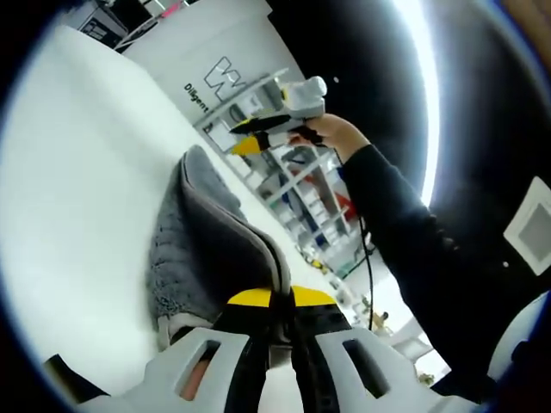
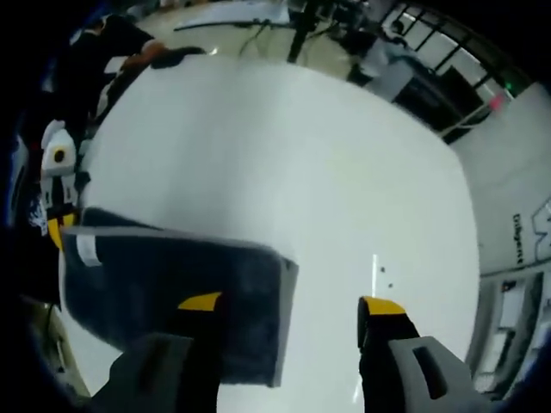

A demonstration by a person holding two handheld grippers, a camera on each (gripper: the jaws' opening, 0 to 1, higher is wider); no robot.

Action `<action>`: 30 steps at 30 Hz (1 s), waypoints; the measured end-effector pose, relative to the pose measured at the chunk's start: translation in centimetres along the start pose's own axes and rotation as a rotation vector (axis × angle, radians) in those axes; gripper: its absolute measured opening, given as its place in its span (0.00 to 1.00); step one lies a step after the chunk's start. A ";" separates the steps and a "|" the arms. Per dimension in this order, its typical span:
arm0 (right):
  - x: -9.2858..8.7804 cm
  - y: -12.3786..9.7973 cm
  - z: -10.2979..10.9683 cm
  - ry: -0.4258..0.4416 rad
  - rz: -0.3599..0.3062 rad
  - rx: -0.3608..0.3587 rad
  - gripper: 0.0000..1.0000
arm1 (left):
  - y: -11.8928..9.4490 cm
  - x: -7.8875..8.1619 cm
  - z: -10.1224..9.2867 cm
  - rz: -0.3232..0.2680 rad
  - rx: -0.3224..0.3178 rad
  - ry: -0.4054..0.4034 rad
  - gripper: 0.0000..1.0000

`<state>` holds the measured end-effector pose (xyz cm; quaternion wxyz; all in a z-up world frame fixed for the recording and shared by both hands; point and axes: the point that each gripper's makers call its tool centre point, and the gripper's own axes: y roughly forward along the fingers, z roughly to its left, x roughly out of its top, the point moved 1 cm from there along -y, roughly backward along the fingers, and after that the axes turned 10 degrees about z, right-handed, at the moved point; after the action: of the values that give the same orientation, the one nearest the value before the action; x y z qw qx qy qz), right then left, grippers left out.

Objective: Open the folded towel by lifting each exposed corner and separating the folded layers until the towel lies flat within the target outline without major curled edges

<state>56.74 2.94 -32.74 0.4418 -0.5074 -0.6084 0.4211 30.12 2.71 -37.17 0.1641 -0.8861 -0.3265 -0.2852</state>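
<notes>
A dark grey folded towel [image 2: 172, 284] with a small white label [image 2: 86, 249] lies on the white table [image 2: 301, 155]. In the left gripper view the towel [image 1: 207, 232] rises in a raised fold from the table [image 1: 86, 172]. My left gripper [image 1: 281, 298] is shut on its near edge, and the same left gripper [image 2: 53, 225] shows at the towel's left side. My right gripper [image 2: 291, 304] is open; one jaw hangs over the towel's corner, the other over bare table. That right gripper [image 1: 254, 138] is held in the air beyond the towel by a hand.
A dark-sleeved arm [image 1: 405, 241] reaches in from the right. Behind the table stand a white panel with lettering [image 1: 215, 77] and shelving [image 1: 301, 181]. A person [image 2: 129, 43] and cables [image 2: 297, 26] are at the table's far edge.
</notes>
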 end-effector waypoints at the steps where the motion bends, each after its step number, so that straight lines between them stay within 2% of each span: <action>1: 0.0 -0.1 0.0 -0.009 0.000 0.009 0.60 | 0.0 0.0 0.0 -0.001 -0.001 -0.001 0.04; 6: 0.5 0.6 0.9 -0.016 -0.012 0.036 0.55 | -0.1 0.0 -0.1 -0.002 -0.004 0.001 0.04; 11: 1.2 1.6 -0.2 -0.005 -0.025 0.038 0.53 | -0.1 0.0 0.0 -0.004 -0.002 0.005 0.04; 20: 2.0 4.5 0.0 -0.020 -0.012 0.065 0.53 | 0.0 0.0 -0.1 -0.001 -0.003 0.009 0.04; 24: 1.9 5.4 0.3 -0.027 0.004 0.080 0.50 | 0.0 0.0 0.0 0.001 -0.007 0.006 0.04; 30: 1.5 5.7 0.1 -0.024 0.014 0.074 0.46 | 0.1 0.1 0.1 0.004 -0.010 0.005 0.04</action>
<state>57.90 5.15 -38.04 0.4500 -0.4898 -0.5940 0.4524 30.28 2.70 -37.20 0.1609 -0.8869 -0.3229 -0.2886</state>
